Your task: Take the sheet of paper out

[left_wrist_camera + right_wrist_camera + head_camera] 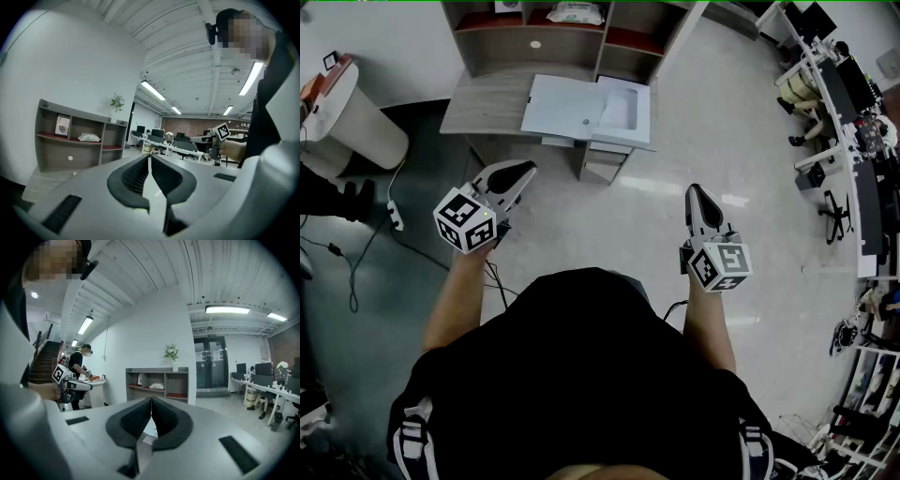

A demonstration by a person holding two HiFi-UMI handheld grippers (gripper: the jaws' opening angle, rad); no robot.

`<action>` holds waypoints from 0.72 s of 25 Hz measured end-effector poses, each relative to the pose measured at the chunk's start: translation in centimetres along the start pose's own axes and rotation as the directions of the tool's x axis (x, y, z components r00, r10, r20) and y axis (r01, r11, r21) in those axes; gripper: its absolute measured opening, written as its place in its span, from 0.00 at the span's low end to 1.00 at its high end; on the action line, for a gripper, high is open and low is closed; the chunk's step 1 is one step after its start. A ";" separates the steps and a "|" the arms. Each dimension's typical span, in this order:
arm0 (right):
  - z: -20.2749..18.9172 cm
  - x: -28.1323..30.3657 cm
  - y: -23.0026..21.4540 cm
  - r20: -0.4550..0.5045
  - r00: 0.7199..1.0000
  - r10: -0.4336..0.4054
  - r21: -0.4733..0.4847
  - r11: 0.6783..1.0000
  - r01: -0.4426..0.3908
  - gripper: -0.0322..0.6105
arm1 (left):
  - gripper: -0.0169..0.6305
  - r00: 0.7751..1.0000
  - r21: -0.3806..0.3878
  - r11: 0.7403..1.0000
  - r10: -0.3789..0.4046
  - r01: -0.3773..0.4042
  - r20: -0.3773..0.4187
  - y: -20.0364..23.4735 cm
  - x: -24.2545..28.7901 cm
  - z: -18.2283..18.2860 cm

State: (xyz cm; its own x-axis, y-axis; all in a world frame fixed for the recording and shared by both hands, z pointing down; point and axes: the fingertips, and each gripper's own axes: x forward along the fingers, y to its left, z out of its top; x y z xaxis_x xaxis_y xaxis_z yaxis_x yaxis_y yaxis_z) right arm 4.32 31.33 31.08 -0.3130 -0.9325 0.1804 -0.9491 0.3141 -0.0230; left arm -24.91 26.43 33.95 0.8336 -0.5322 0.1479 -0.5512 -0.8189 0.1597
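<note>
The left tool (523, 172) and right tool (696, 191), both closed and empty, hang well below the printer (581, 111) at top centre. The person should approach squarely and open one tool before reaching.

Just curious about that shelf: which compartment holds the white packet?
The middle compartment: the white packet lies there; the left holds an upright box, the right looks bare.

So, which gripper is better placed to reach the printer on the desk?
Probably left: the left gripper is nearer the printer and points toward it. The right gripper is farther off. Both are shut.
</note>
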 end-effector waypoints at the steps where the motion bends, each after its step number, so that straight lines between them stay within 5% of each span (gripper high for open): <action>1: -0.1 0.0 0.2 -0.003 1.000 0.002 0.002 1.000 -0.002 0.07 | 0.09 1.000 -0.001 1.000 0.002 -0.002 -0.003 0.1 -0.1 -0.1; 18: -0.6 0.6 -0.9 0.017 1.000 0.018 0.040 0.999 -0.019 0.07 | 0.09 0.999 -0.024 0.999 0.042 -0.042 -0.005 0.7 -0.1 -0.9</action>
State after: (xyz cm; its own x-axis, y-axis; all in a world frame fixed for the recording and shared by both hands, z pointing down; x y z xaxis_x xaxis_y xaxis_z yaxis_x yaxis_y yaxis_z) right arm 4.97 30.61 31.80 -0.3310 -0.9295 0.1629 -0.9436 0.3245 -0.0655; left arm -25.35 26.12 34.94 0.8097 -0.5649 0.1590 -0.5863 -0.7907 0.1764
